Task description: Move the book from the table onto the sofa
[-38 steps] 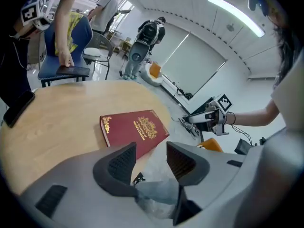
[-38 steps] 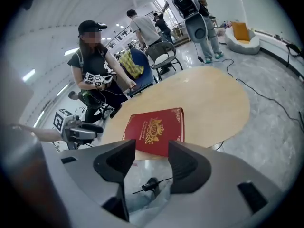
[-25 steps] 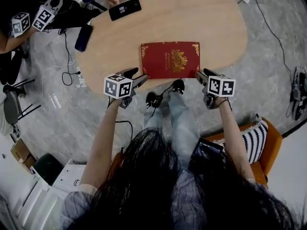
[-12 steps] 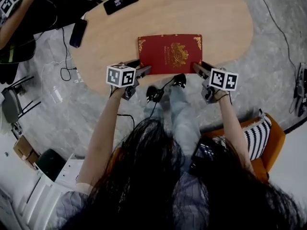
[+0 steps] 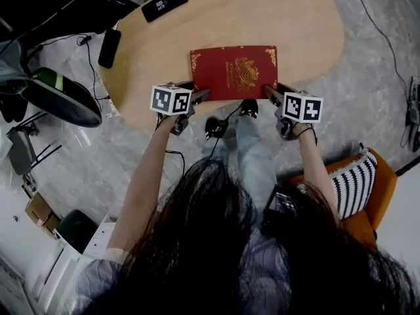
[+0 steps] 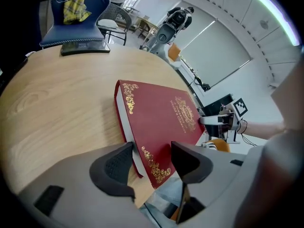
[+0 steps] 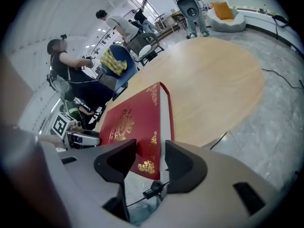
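Head view has my left gripper point(image 5: 199, 96) and right gripper point(image 5: 271, 92) bracketing the red gold-stamped hardcover book's point(image 5: 233, 72) near corners for a level lift, both jaws unclenched, the right pair just narrowing.

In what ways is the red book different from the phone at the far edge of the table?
The book is red with gold ornaments; the phone is black. The book is clearly larger than the phone. The book lies at the near edge of the table, while the phone lies by its far edge. Both lie flat on the table.
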Demonstrator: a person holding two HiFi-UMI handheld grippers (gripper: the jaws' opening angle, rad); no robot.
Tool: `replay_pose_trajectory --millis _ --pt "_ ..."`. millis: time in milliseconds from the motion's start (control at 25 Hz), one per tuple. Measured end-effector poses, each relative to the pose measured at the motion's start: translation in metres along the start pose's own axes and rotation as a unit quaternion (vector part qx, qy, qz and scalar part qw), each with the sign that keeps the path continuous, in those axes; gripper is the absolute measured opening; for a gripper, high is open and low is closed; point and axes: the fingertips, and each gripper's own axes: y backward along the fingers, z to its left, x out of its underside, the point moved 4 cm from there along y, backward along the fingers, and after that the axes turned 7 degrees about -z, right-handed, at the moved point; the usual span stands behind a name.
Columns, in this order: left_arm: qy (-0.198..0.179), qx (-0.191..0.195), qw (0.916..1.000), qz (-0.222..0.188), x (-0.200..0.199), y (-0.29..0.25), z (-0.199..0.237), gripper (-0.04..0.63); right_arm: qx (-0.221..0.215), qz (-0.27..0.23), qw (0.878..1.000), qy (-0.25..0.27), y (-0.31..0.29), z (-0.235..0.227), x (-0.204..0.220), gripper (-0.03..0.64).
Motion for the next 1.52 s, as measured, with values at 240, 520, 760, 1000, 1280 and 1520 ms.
replay_pose_trajectory --millis 240,520,760,1000,1280,1520 --pt "0.001 0.000 0.9989 -0.047 0.010 0.031 -0.026 0.255 0.012 -0.034 0.999 -0.021 0.046 0.021 0.014 0.193" --pt "-0.008 0.000 0.9963 -0.085 0.024 0.071 -0.064 0.252 0.036 -0.079 0.996 0.017 0.097 0.054 0.024 0.192" --pt "-0.039 0.010 0.9922 -0.118 0.018 0.123 -0.091 0.252 0.033 -0.110 0.993 0.027 0.141 0.097 0.023 0.190" --pt "-0.082 0.015 0.9867 -0.139 0.005 0.178 -0.125 0.252 0.031 -0.141 0.989 0.030 0.189 0.141 0.020 0.190" --pt "-0.092 0.027 0.9786 -0.182 0.000 0.228 -0.144 0.252 0.022 -0.173 0.983 0.052 0.224 0.184 0.012 0.189" --pt "-0.096 0.031 0.9744 -0.201 0.005 0.263 -0.150 0.252 0.026 -0.193 0.978 0.075 0.242 0.219 0.015 0.189"
